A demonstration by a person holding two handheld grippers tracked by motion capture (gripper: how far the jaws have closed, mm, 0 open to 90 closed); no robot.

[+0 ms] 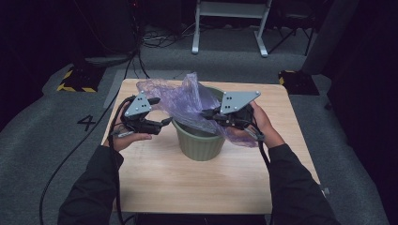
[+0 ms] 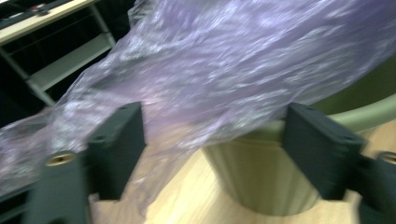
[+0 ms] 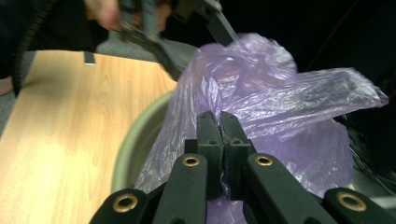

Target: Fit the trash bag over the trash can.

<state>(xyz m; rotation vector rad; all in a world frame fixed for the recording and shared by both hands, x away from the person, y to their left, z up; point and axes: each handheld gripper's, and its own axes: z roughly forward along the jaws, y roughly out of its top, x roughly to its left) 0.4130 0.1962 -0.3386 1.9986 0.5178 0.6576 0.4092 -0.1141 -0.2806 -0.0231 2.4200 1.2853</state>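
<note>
Lining the green bin (image 1: 199, 140) with the purple bag (image 1: 187, 101); bag drapes over the bin's rim, bin mid-table (image 1: 155, 183); my right gripper (image 3: 219, 122) is pressed together, pinching bag film at the bin's right rim; left gripper (image 1: 165, 122) spread, just left of the bin, nothing held; next I'd judge: left re-pinches the loose edge, pulls it over the rim.

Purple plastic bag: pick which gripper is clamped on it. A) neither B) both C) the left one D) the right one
D: in the right gripper view the right gripper has its jaws pressed together on the purple plastic bag, while the left gripper stands open beside the green bin.
</note>
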